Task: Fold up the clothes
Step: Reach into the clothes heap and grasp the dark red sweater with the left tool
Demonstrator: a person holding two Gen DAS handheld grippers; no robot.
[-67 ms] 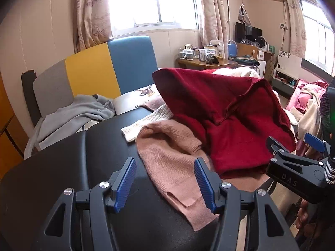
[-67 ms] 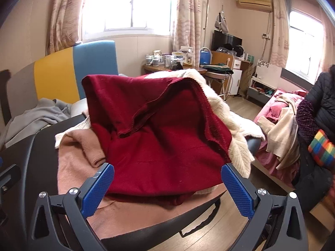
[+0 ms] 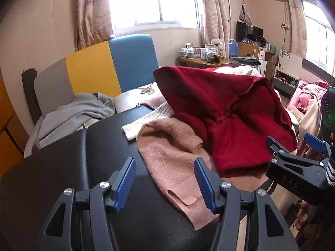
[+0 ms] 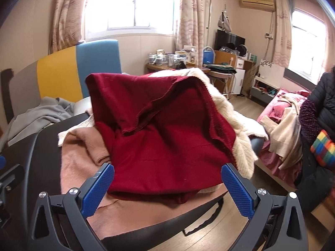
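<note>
Both grippers, left (image 3: 165, 185) and right (image 4: 167, 190), were released; the red sweater (image 4: 159, 138) should be pinched at its near hem, clear of the pink one (image 3: 167, 156).

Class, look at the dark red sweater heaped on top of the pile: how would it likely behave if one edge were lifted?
The dark red sweater would probably sag; it already drapes in soft folds. It may drag the pink sweater beneath, since they overlap. Its knit looks grippy, so slipping seems unlikely.

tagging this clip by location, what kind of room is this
Most likely a lived-in bedroom or small studio: a bed with pink bedding heaped with clothes, a cluttered wooden desk, and a wall air conditioner. Sweaters are piled on a black padded table.
</note>
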